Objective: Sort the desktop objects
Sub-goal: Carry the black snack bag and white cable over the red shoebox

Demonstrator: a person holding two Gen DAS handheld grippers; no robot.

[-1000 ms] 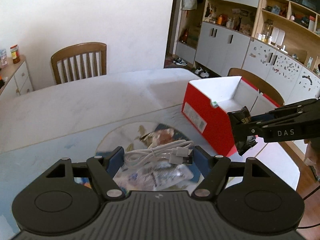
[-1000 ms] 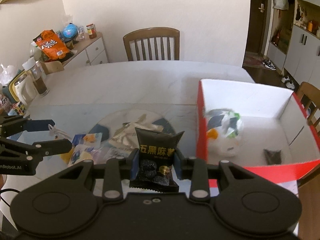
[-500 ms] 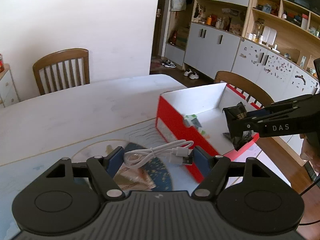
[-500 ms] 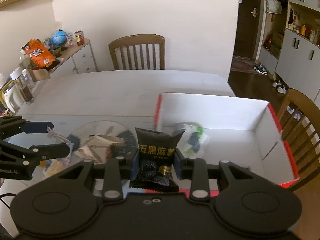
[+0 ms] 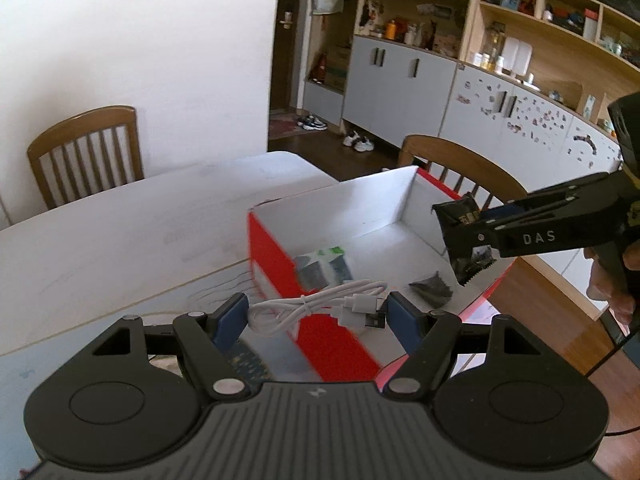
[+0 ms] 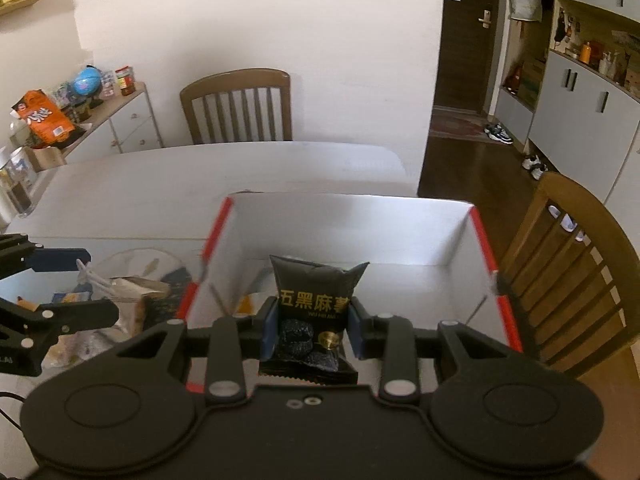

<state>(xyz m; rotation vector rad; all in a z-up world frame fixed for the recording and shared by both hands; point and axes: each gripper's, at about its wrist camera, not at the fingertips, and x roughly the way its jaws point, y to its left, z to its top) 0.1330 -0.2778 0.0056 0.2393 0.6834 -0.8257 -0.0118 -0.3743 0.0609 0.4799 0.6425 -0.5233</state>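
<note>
Snack packet (image 6: 313, 312) upright in right tongs (image 6: 312, 332), coiled cable (image 5: 320, 307) crosswise in left tongs (image 5: 318, 318), above red box (image 5: 280, 256).

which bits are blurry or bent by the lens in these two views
Left wrist view: the red box edge smears with motion, while the white cable stays sharp. Right wrist view: the snack packet is crisp; the doorway bows from fisheye.

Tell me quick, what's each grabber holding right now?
Left gripper: fingers closed on the white cable.
Right gripper: fingers closed on the black snack packet, over the red box.
</note>
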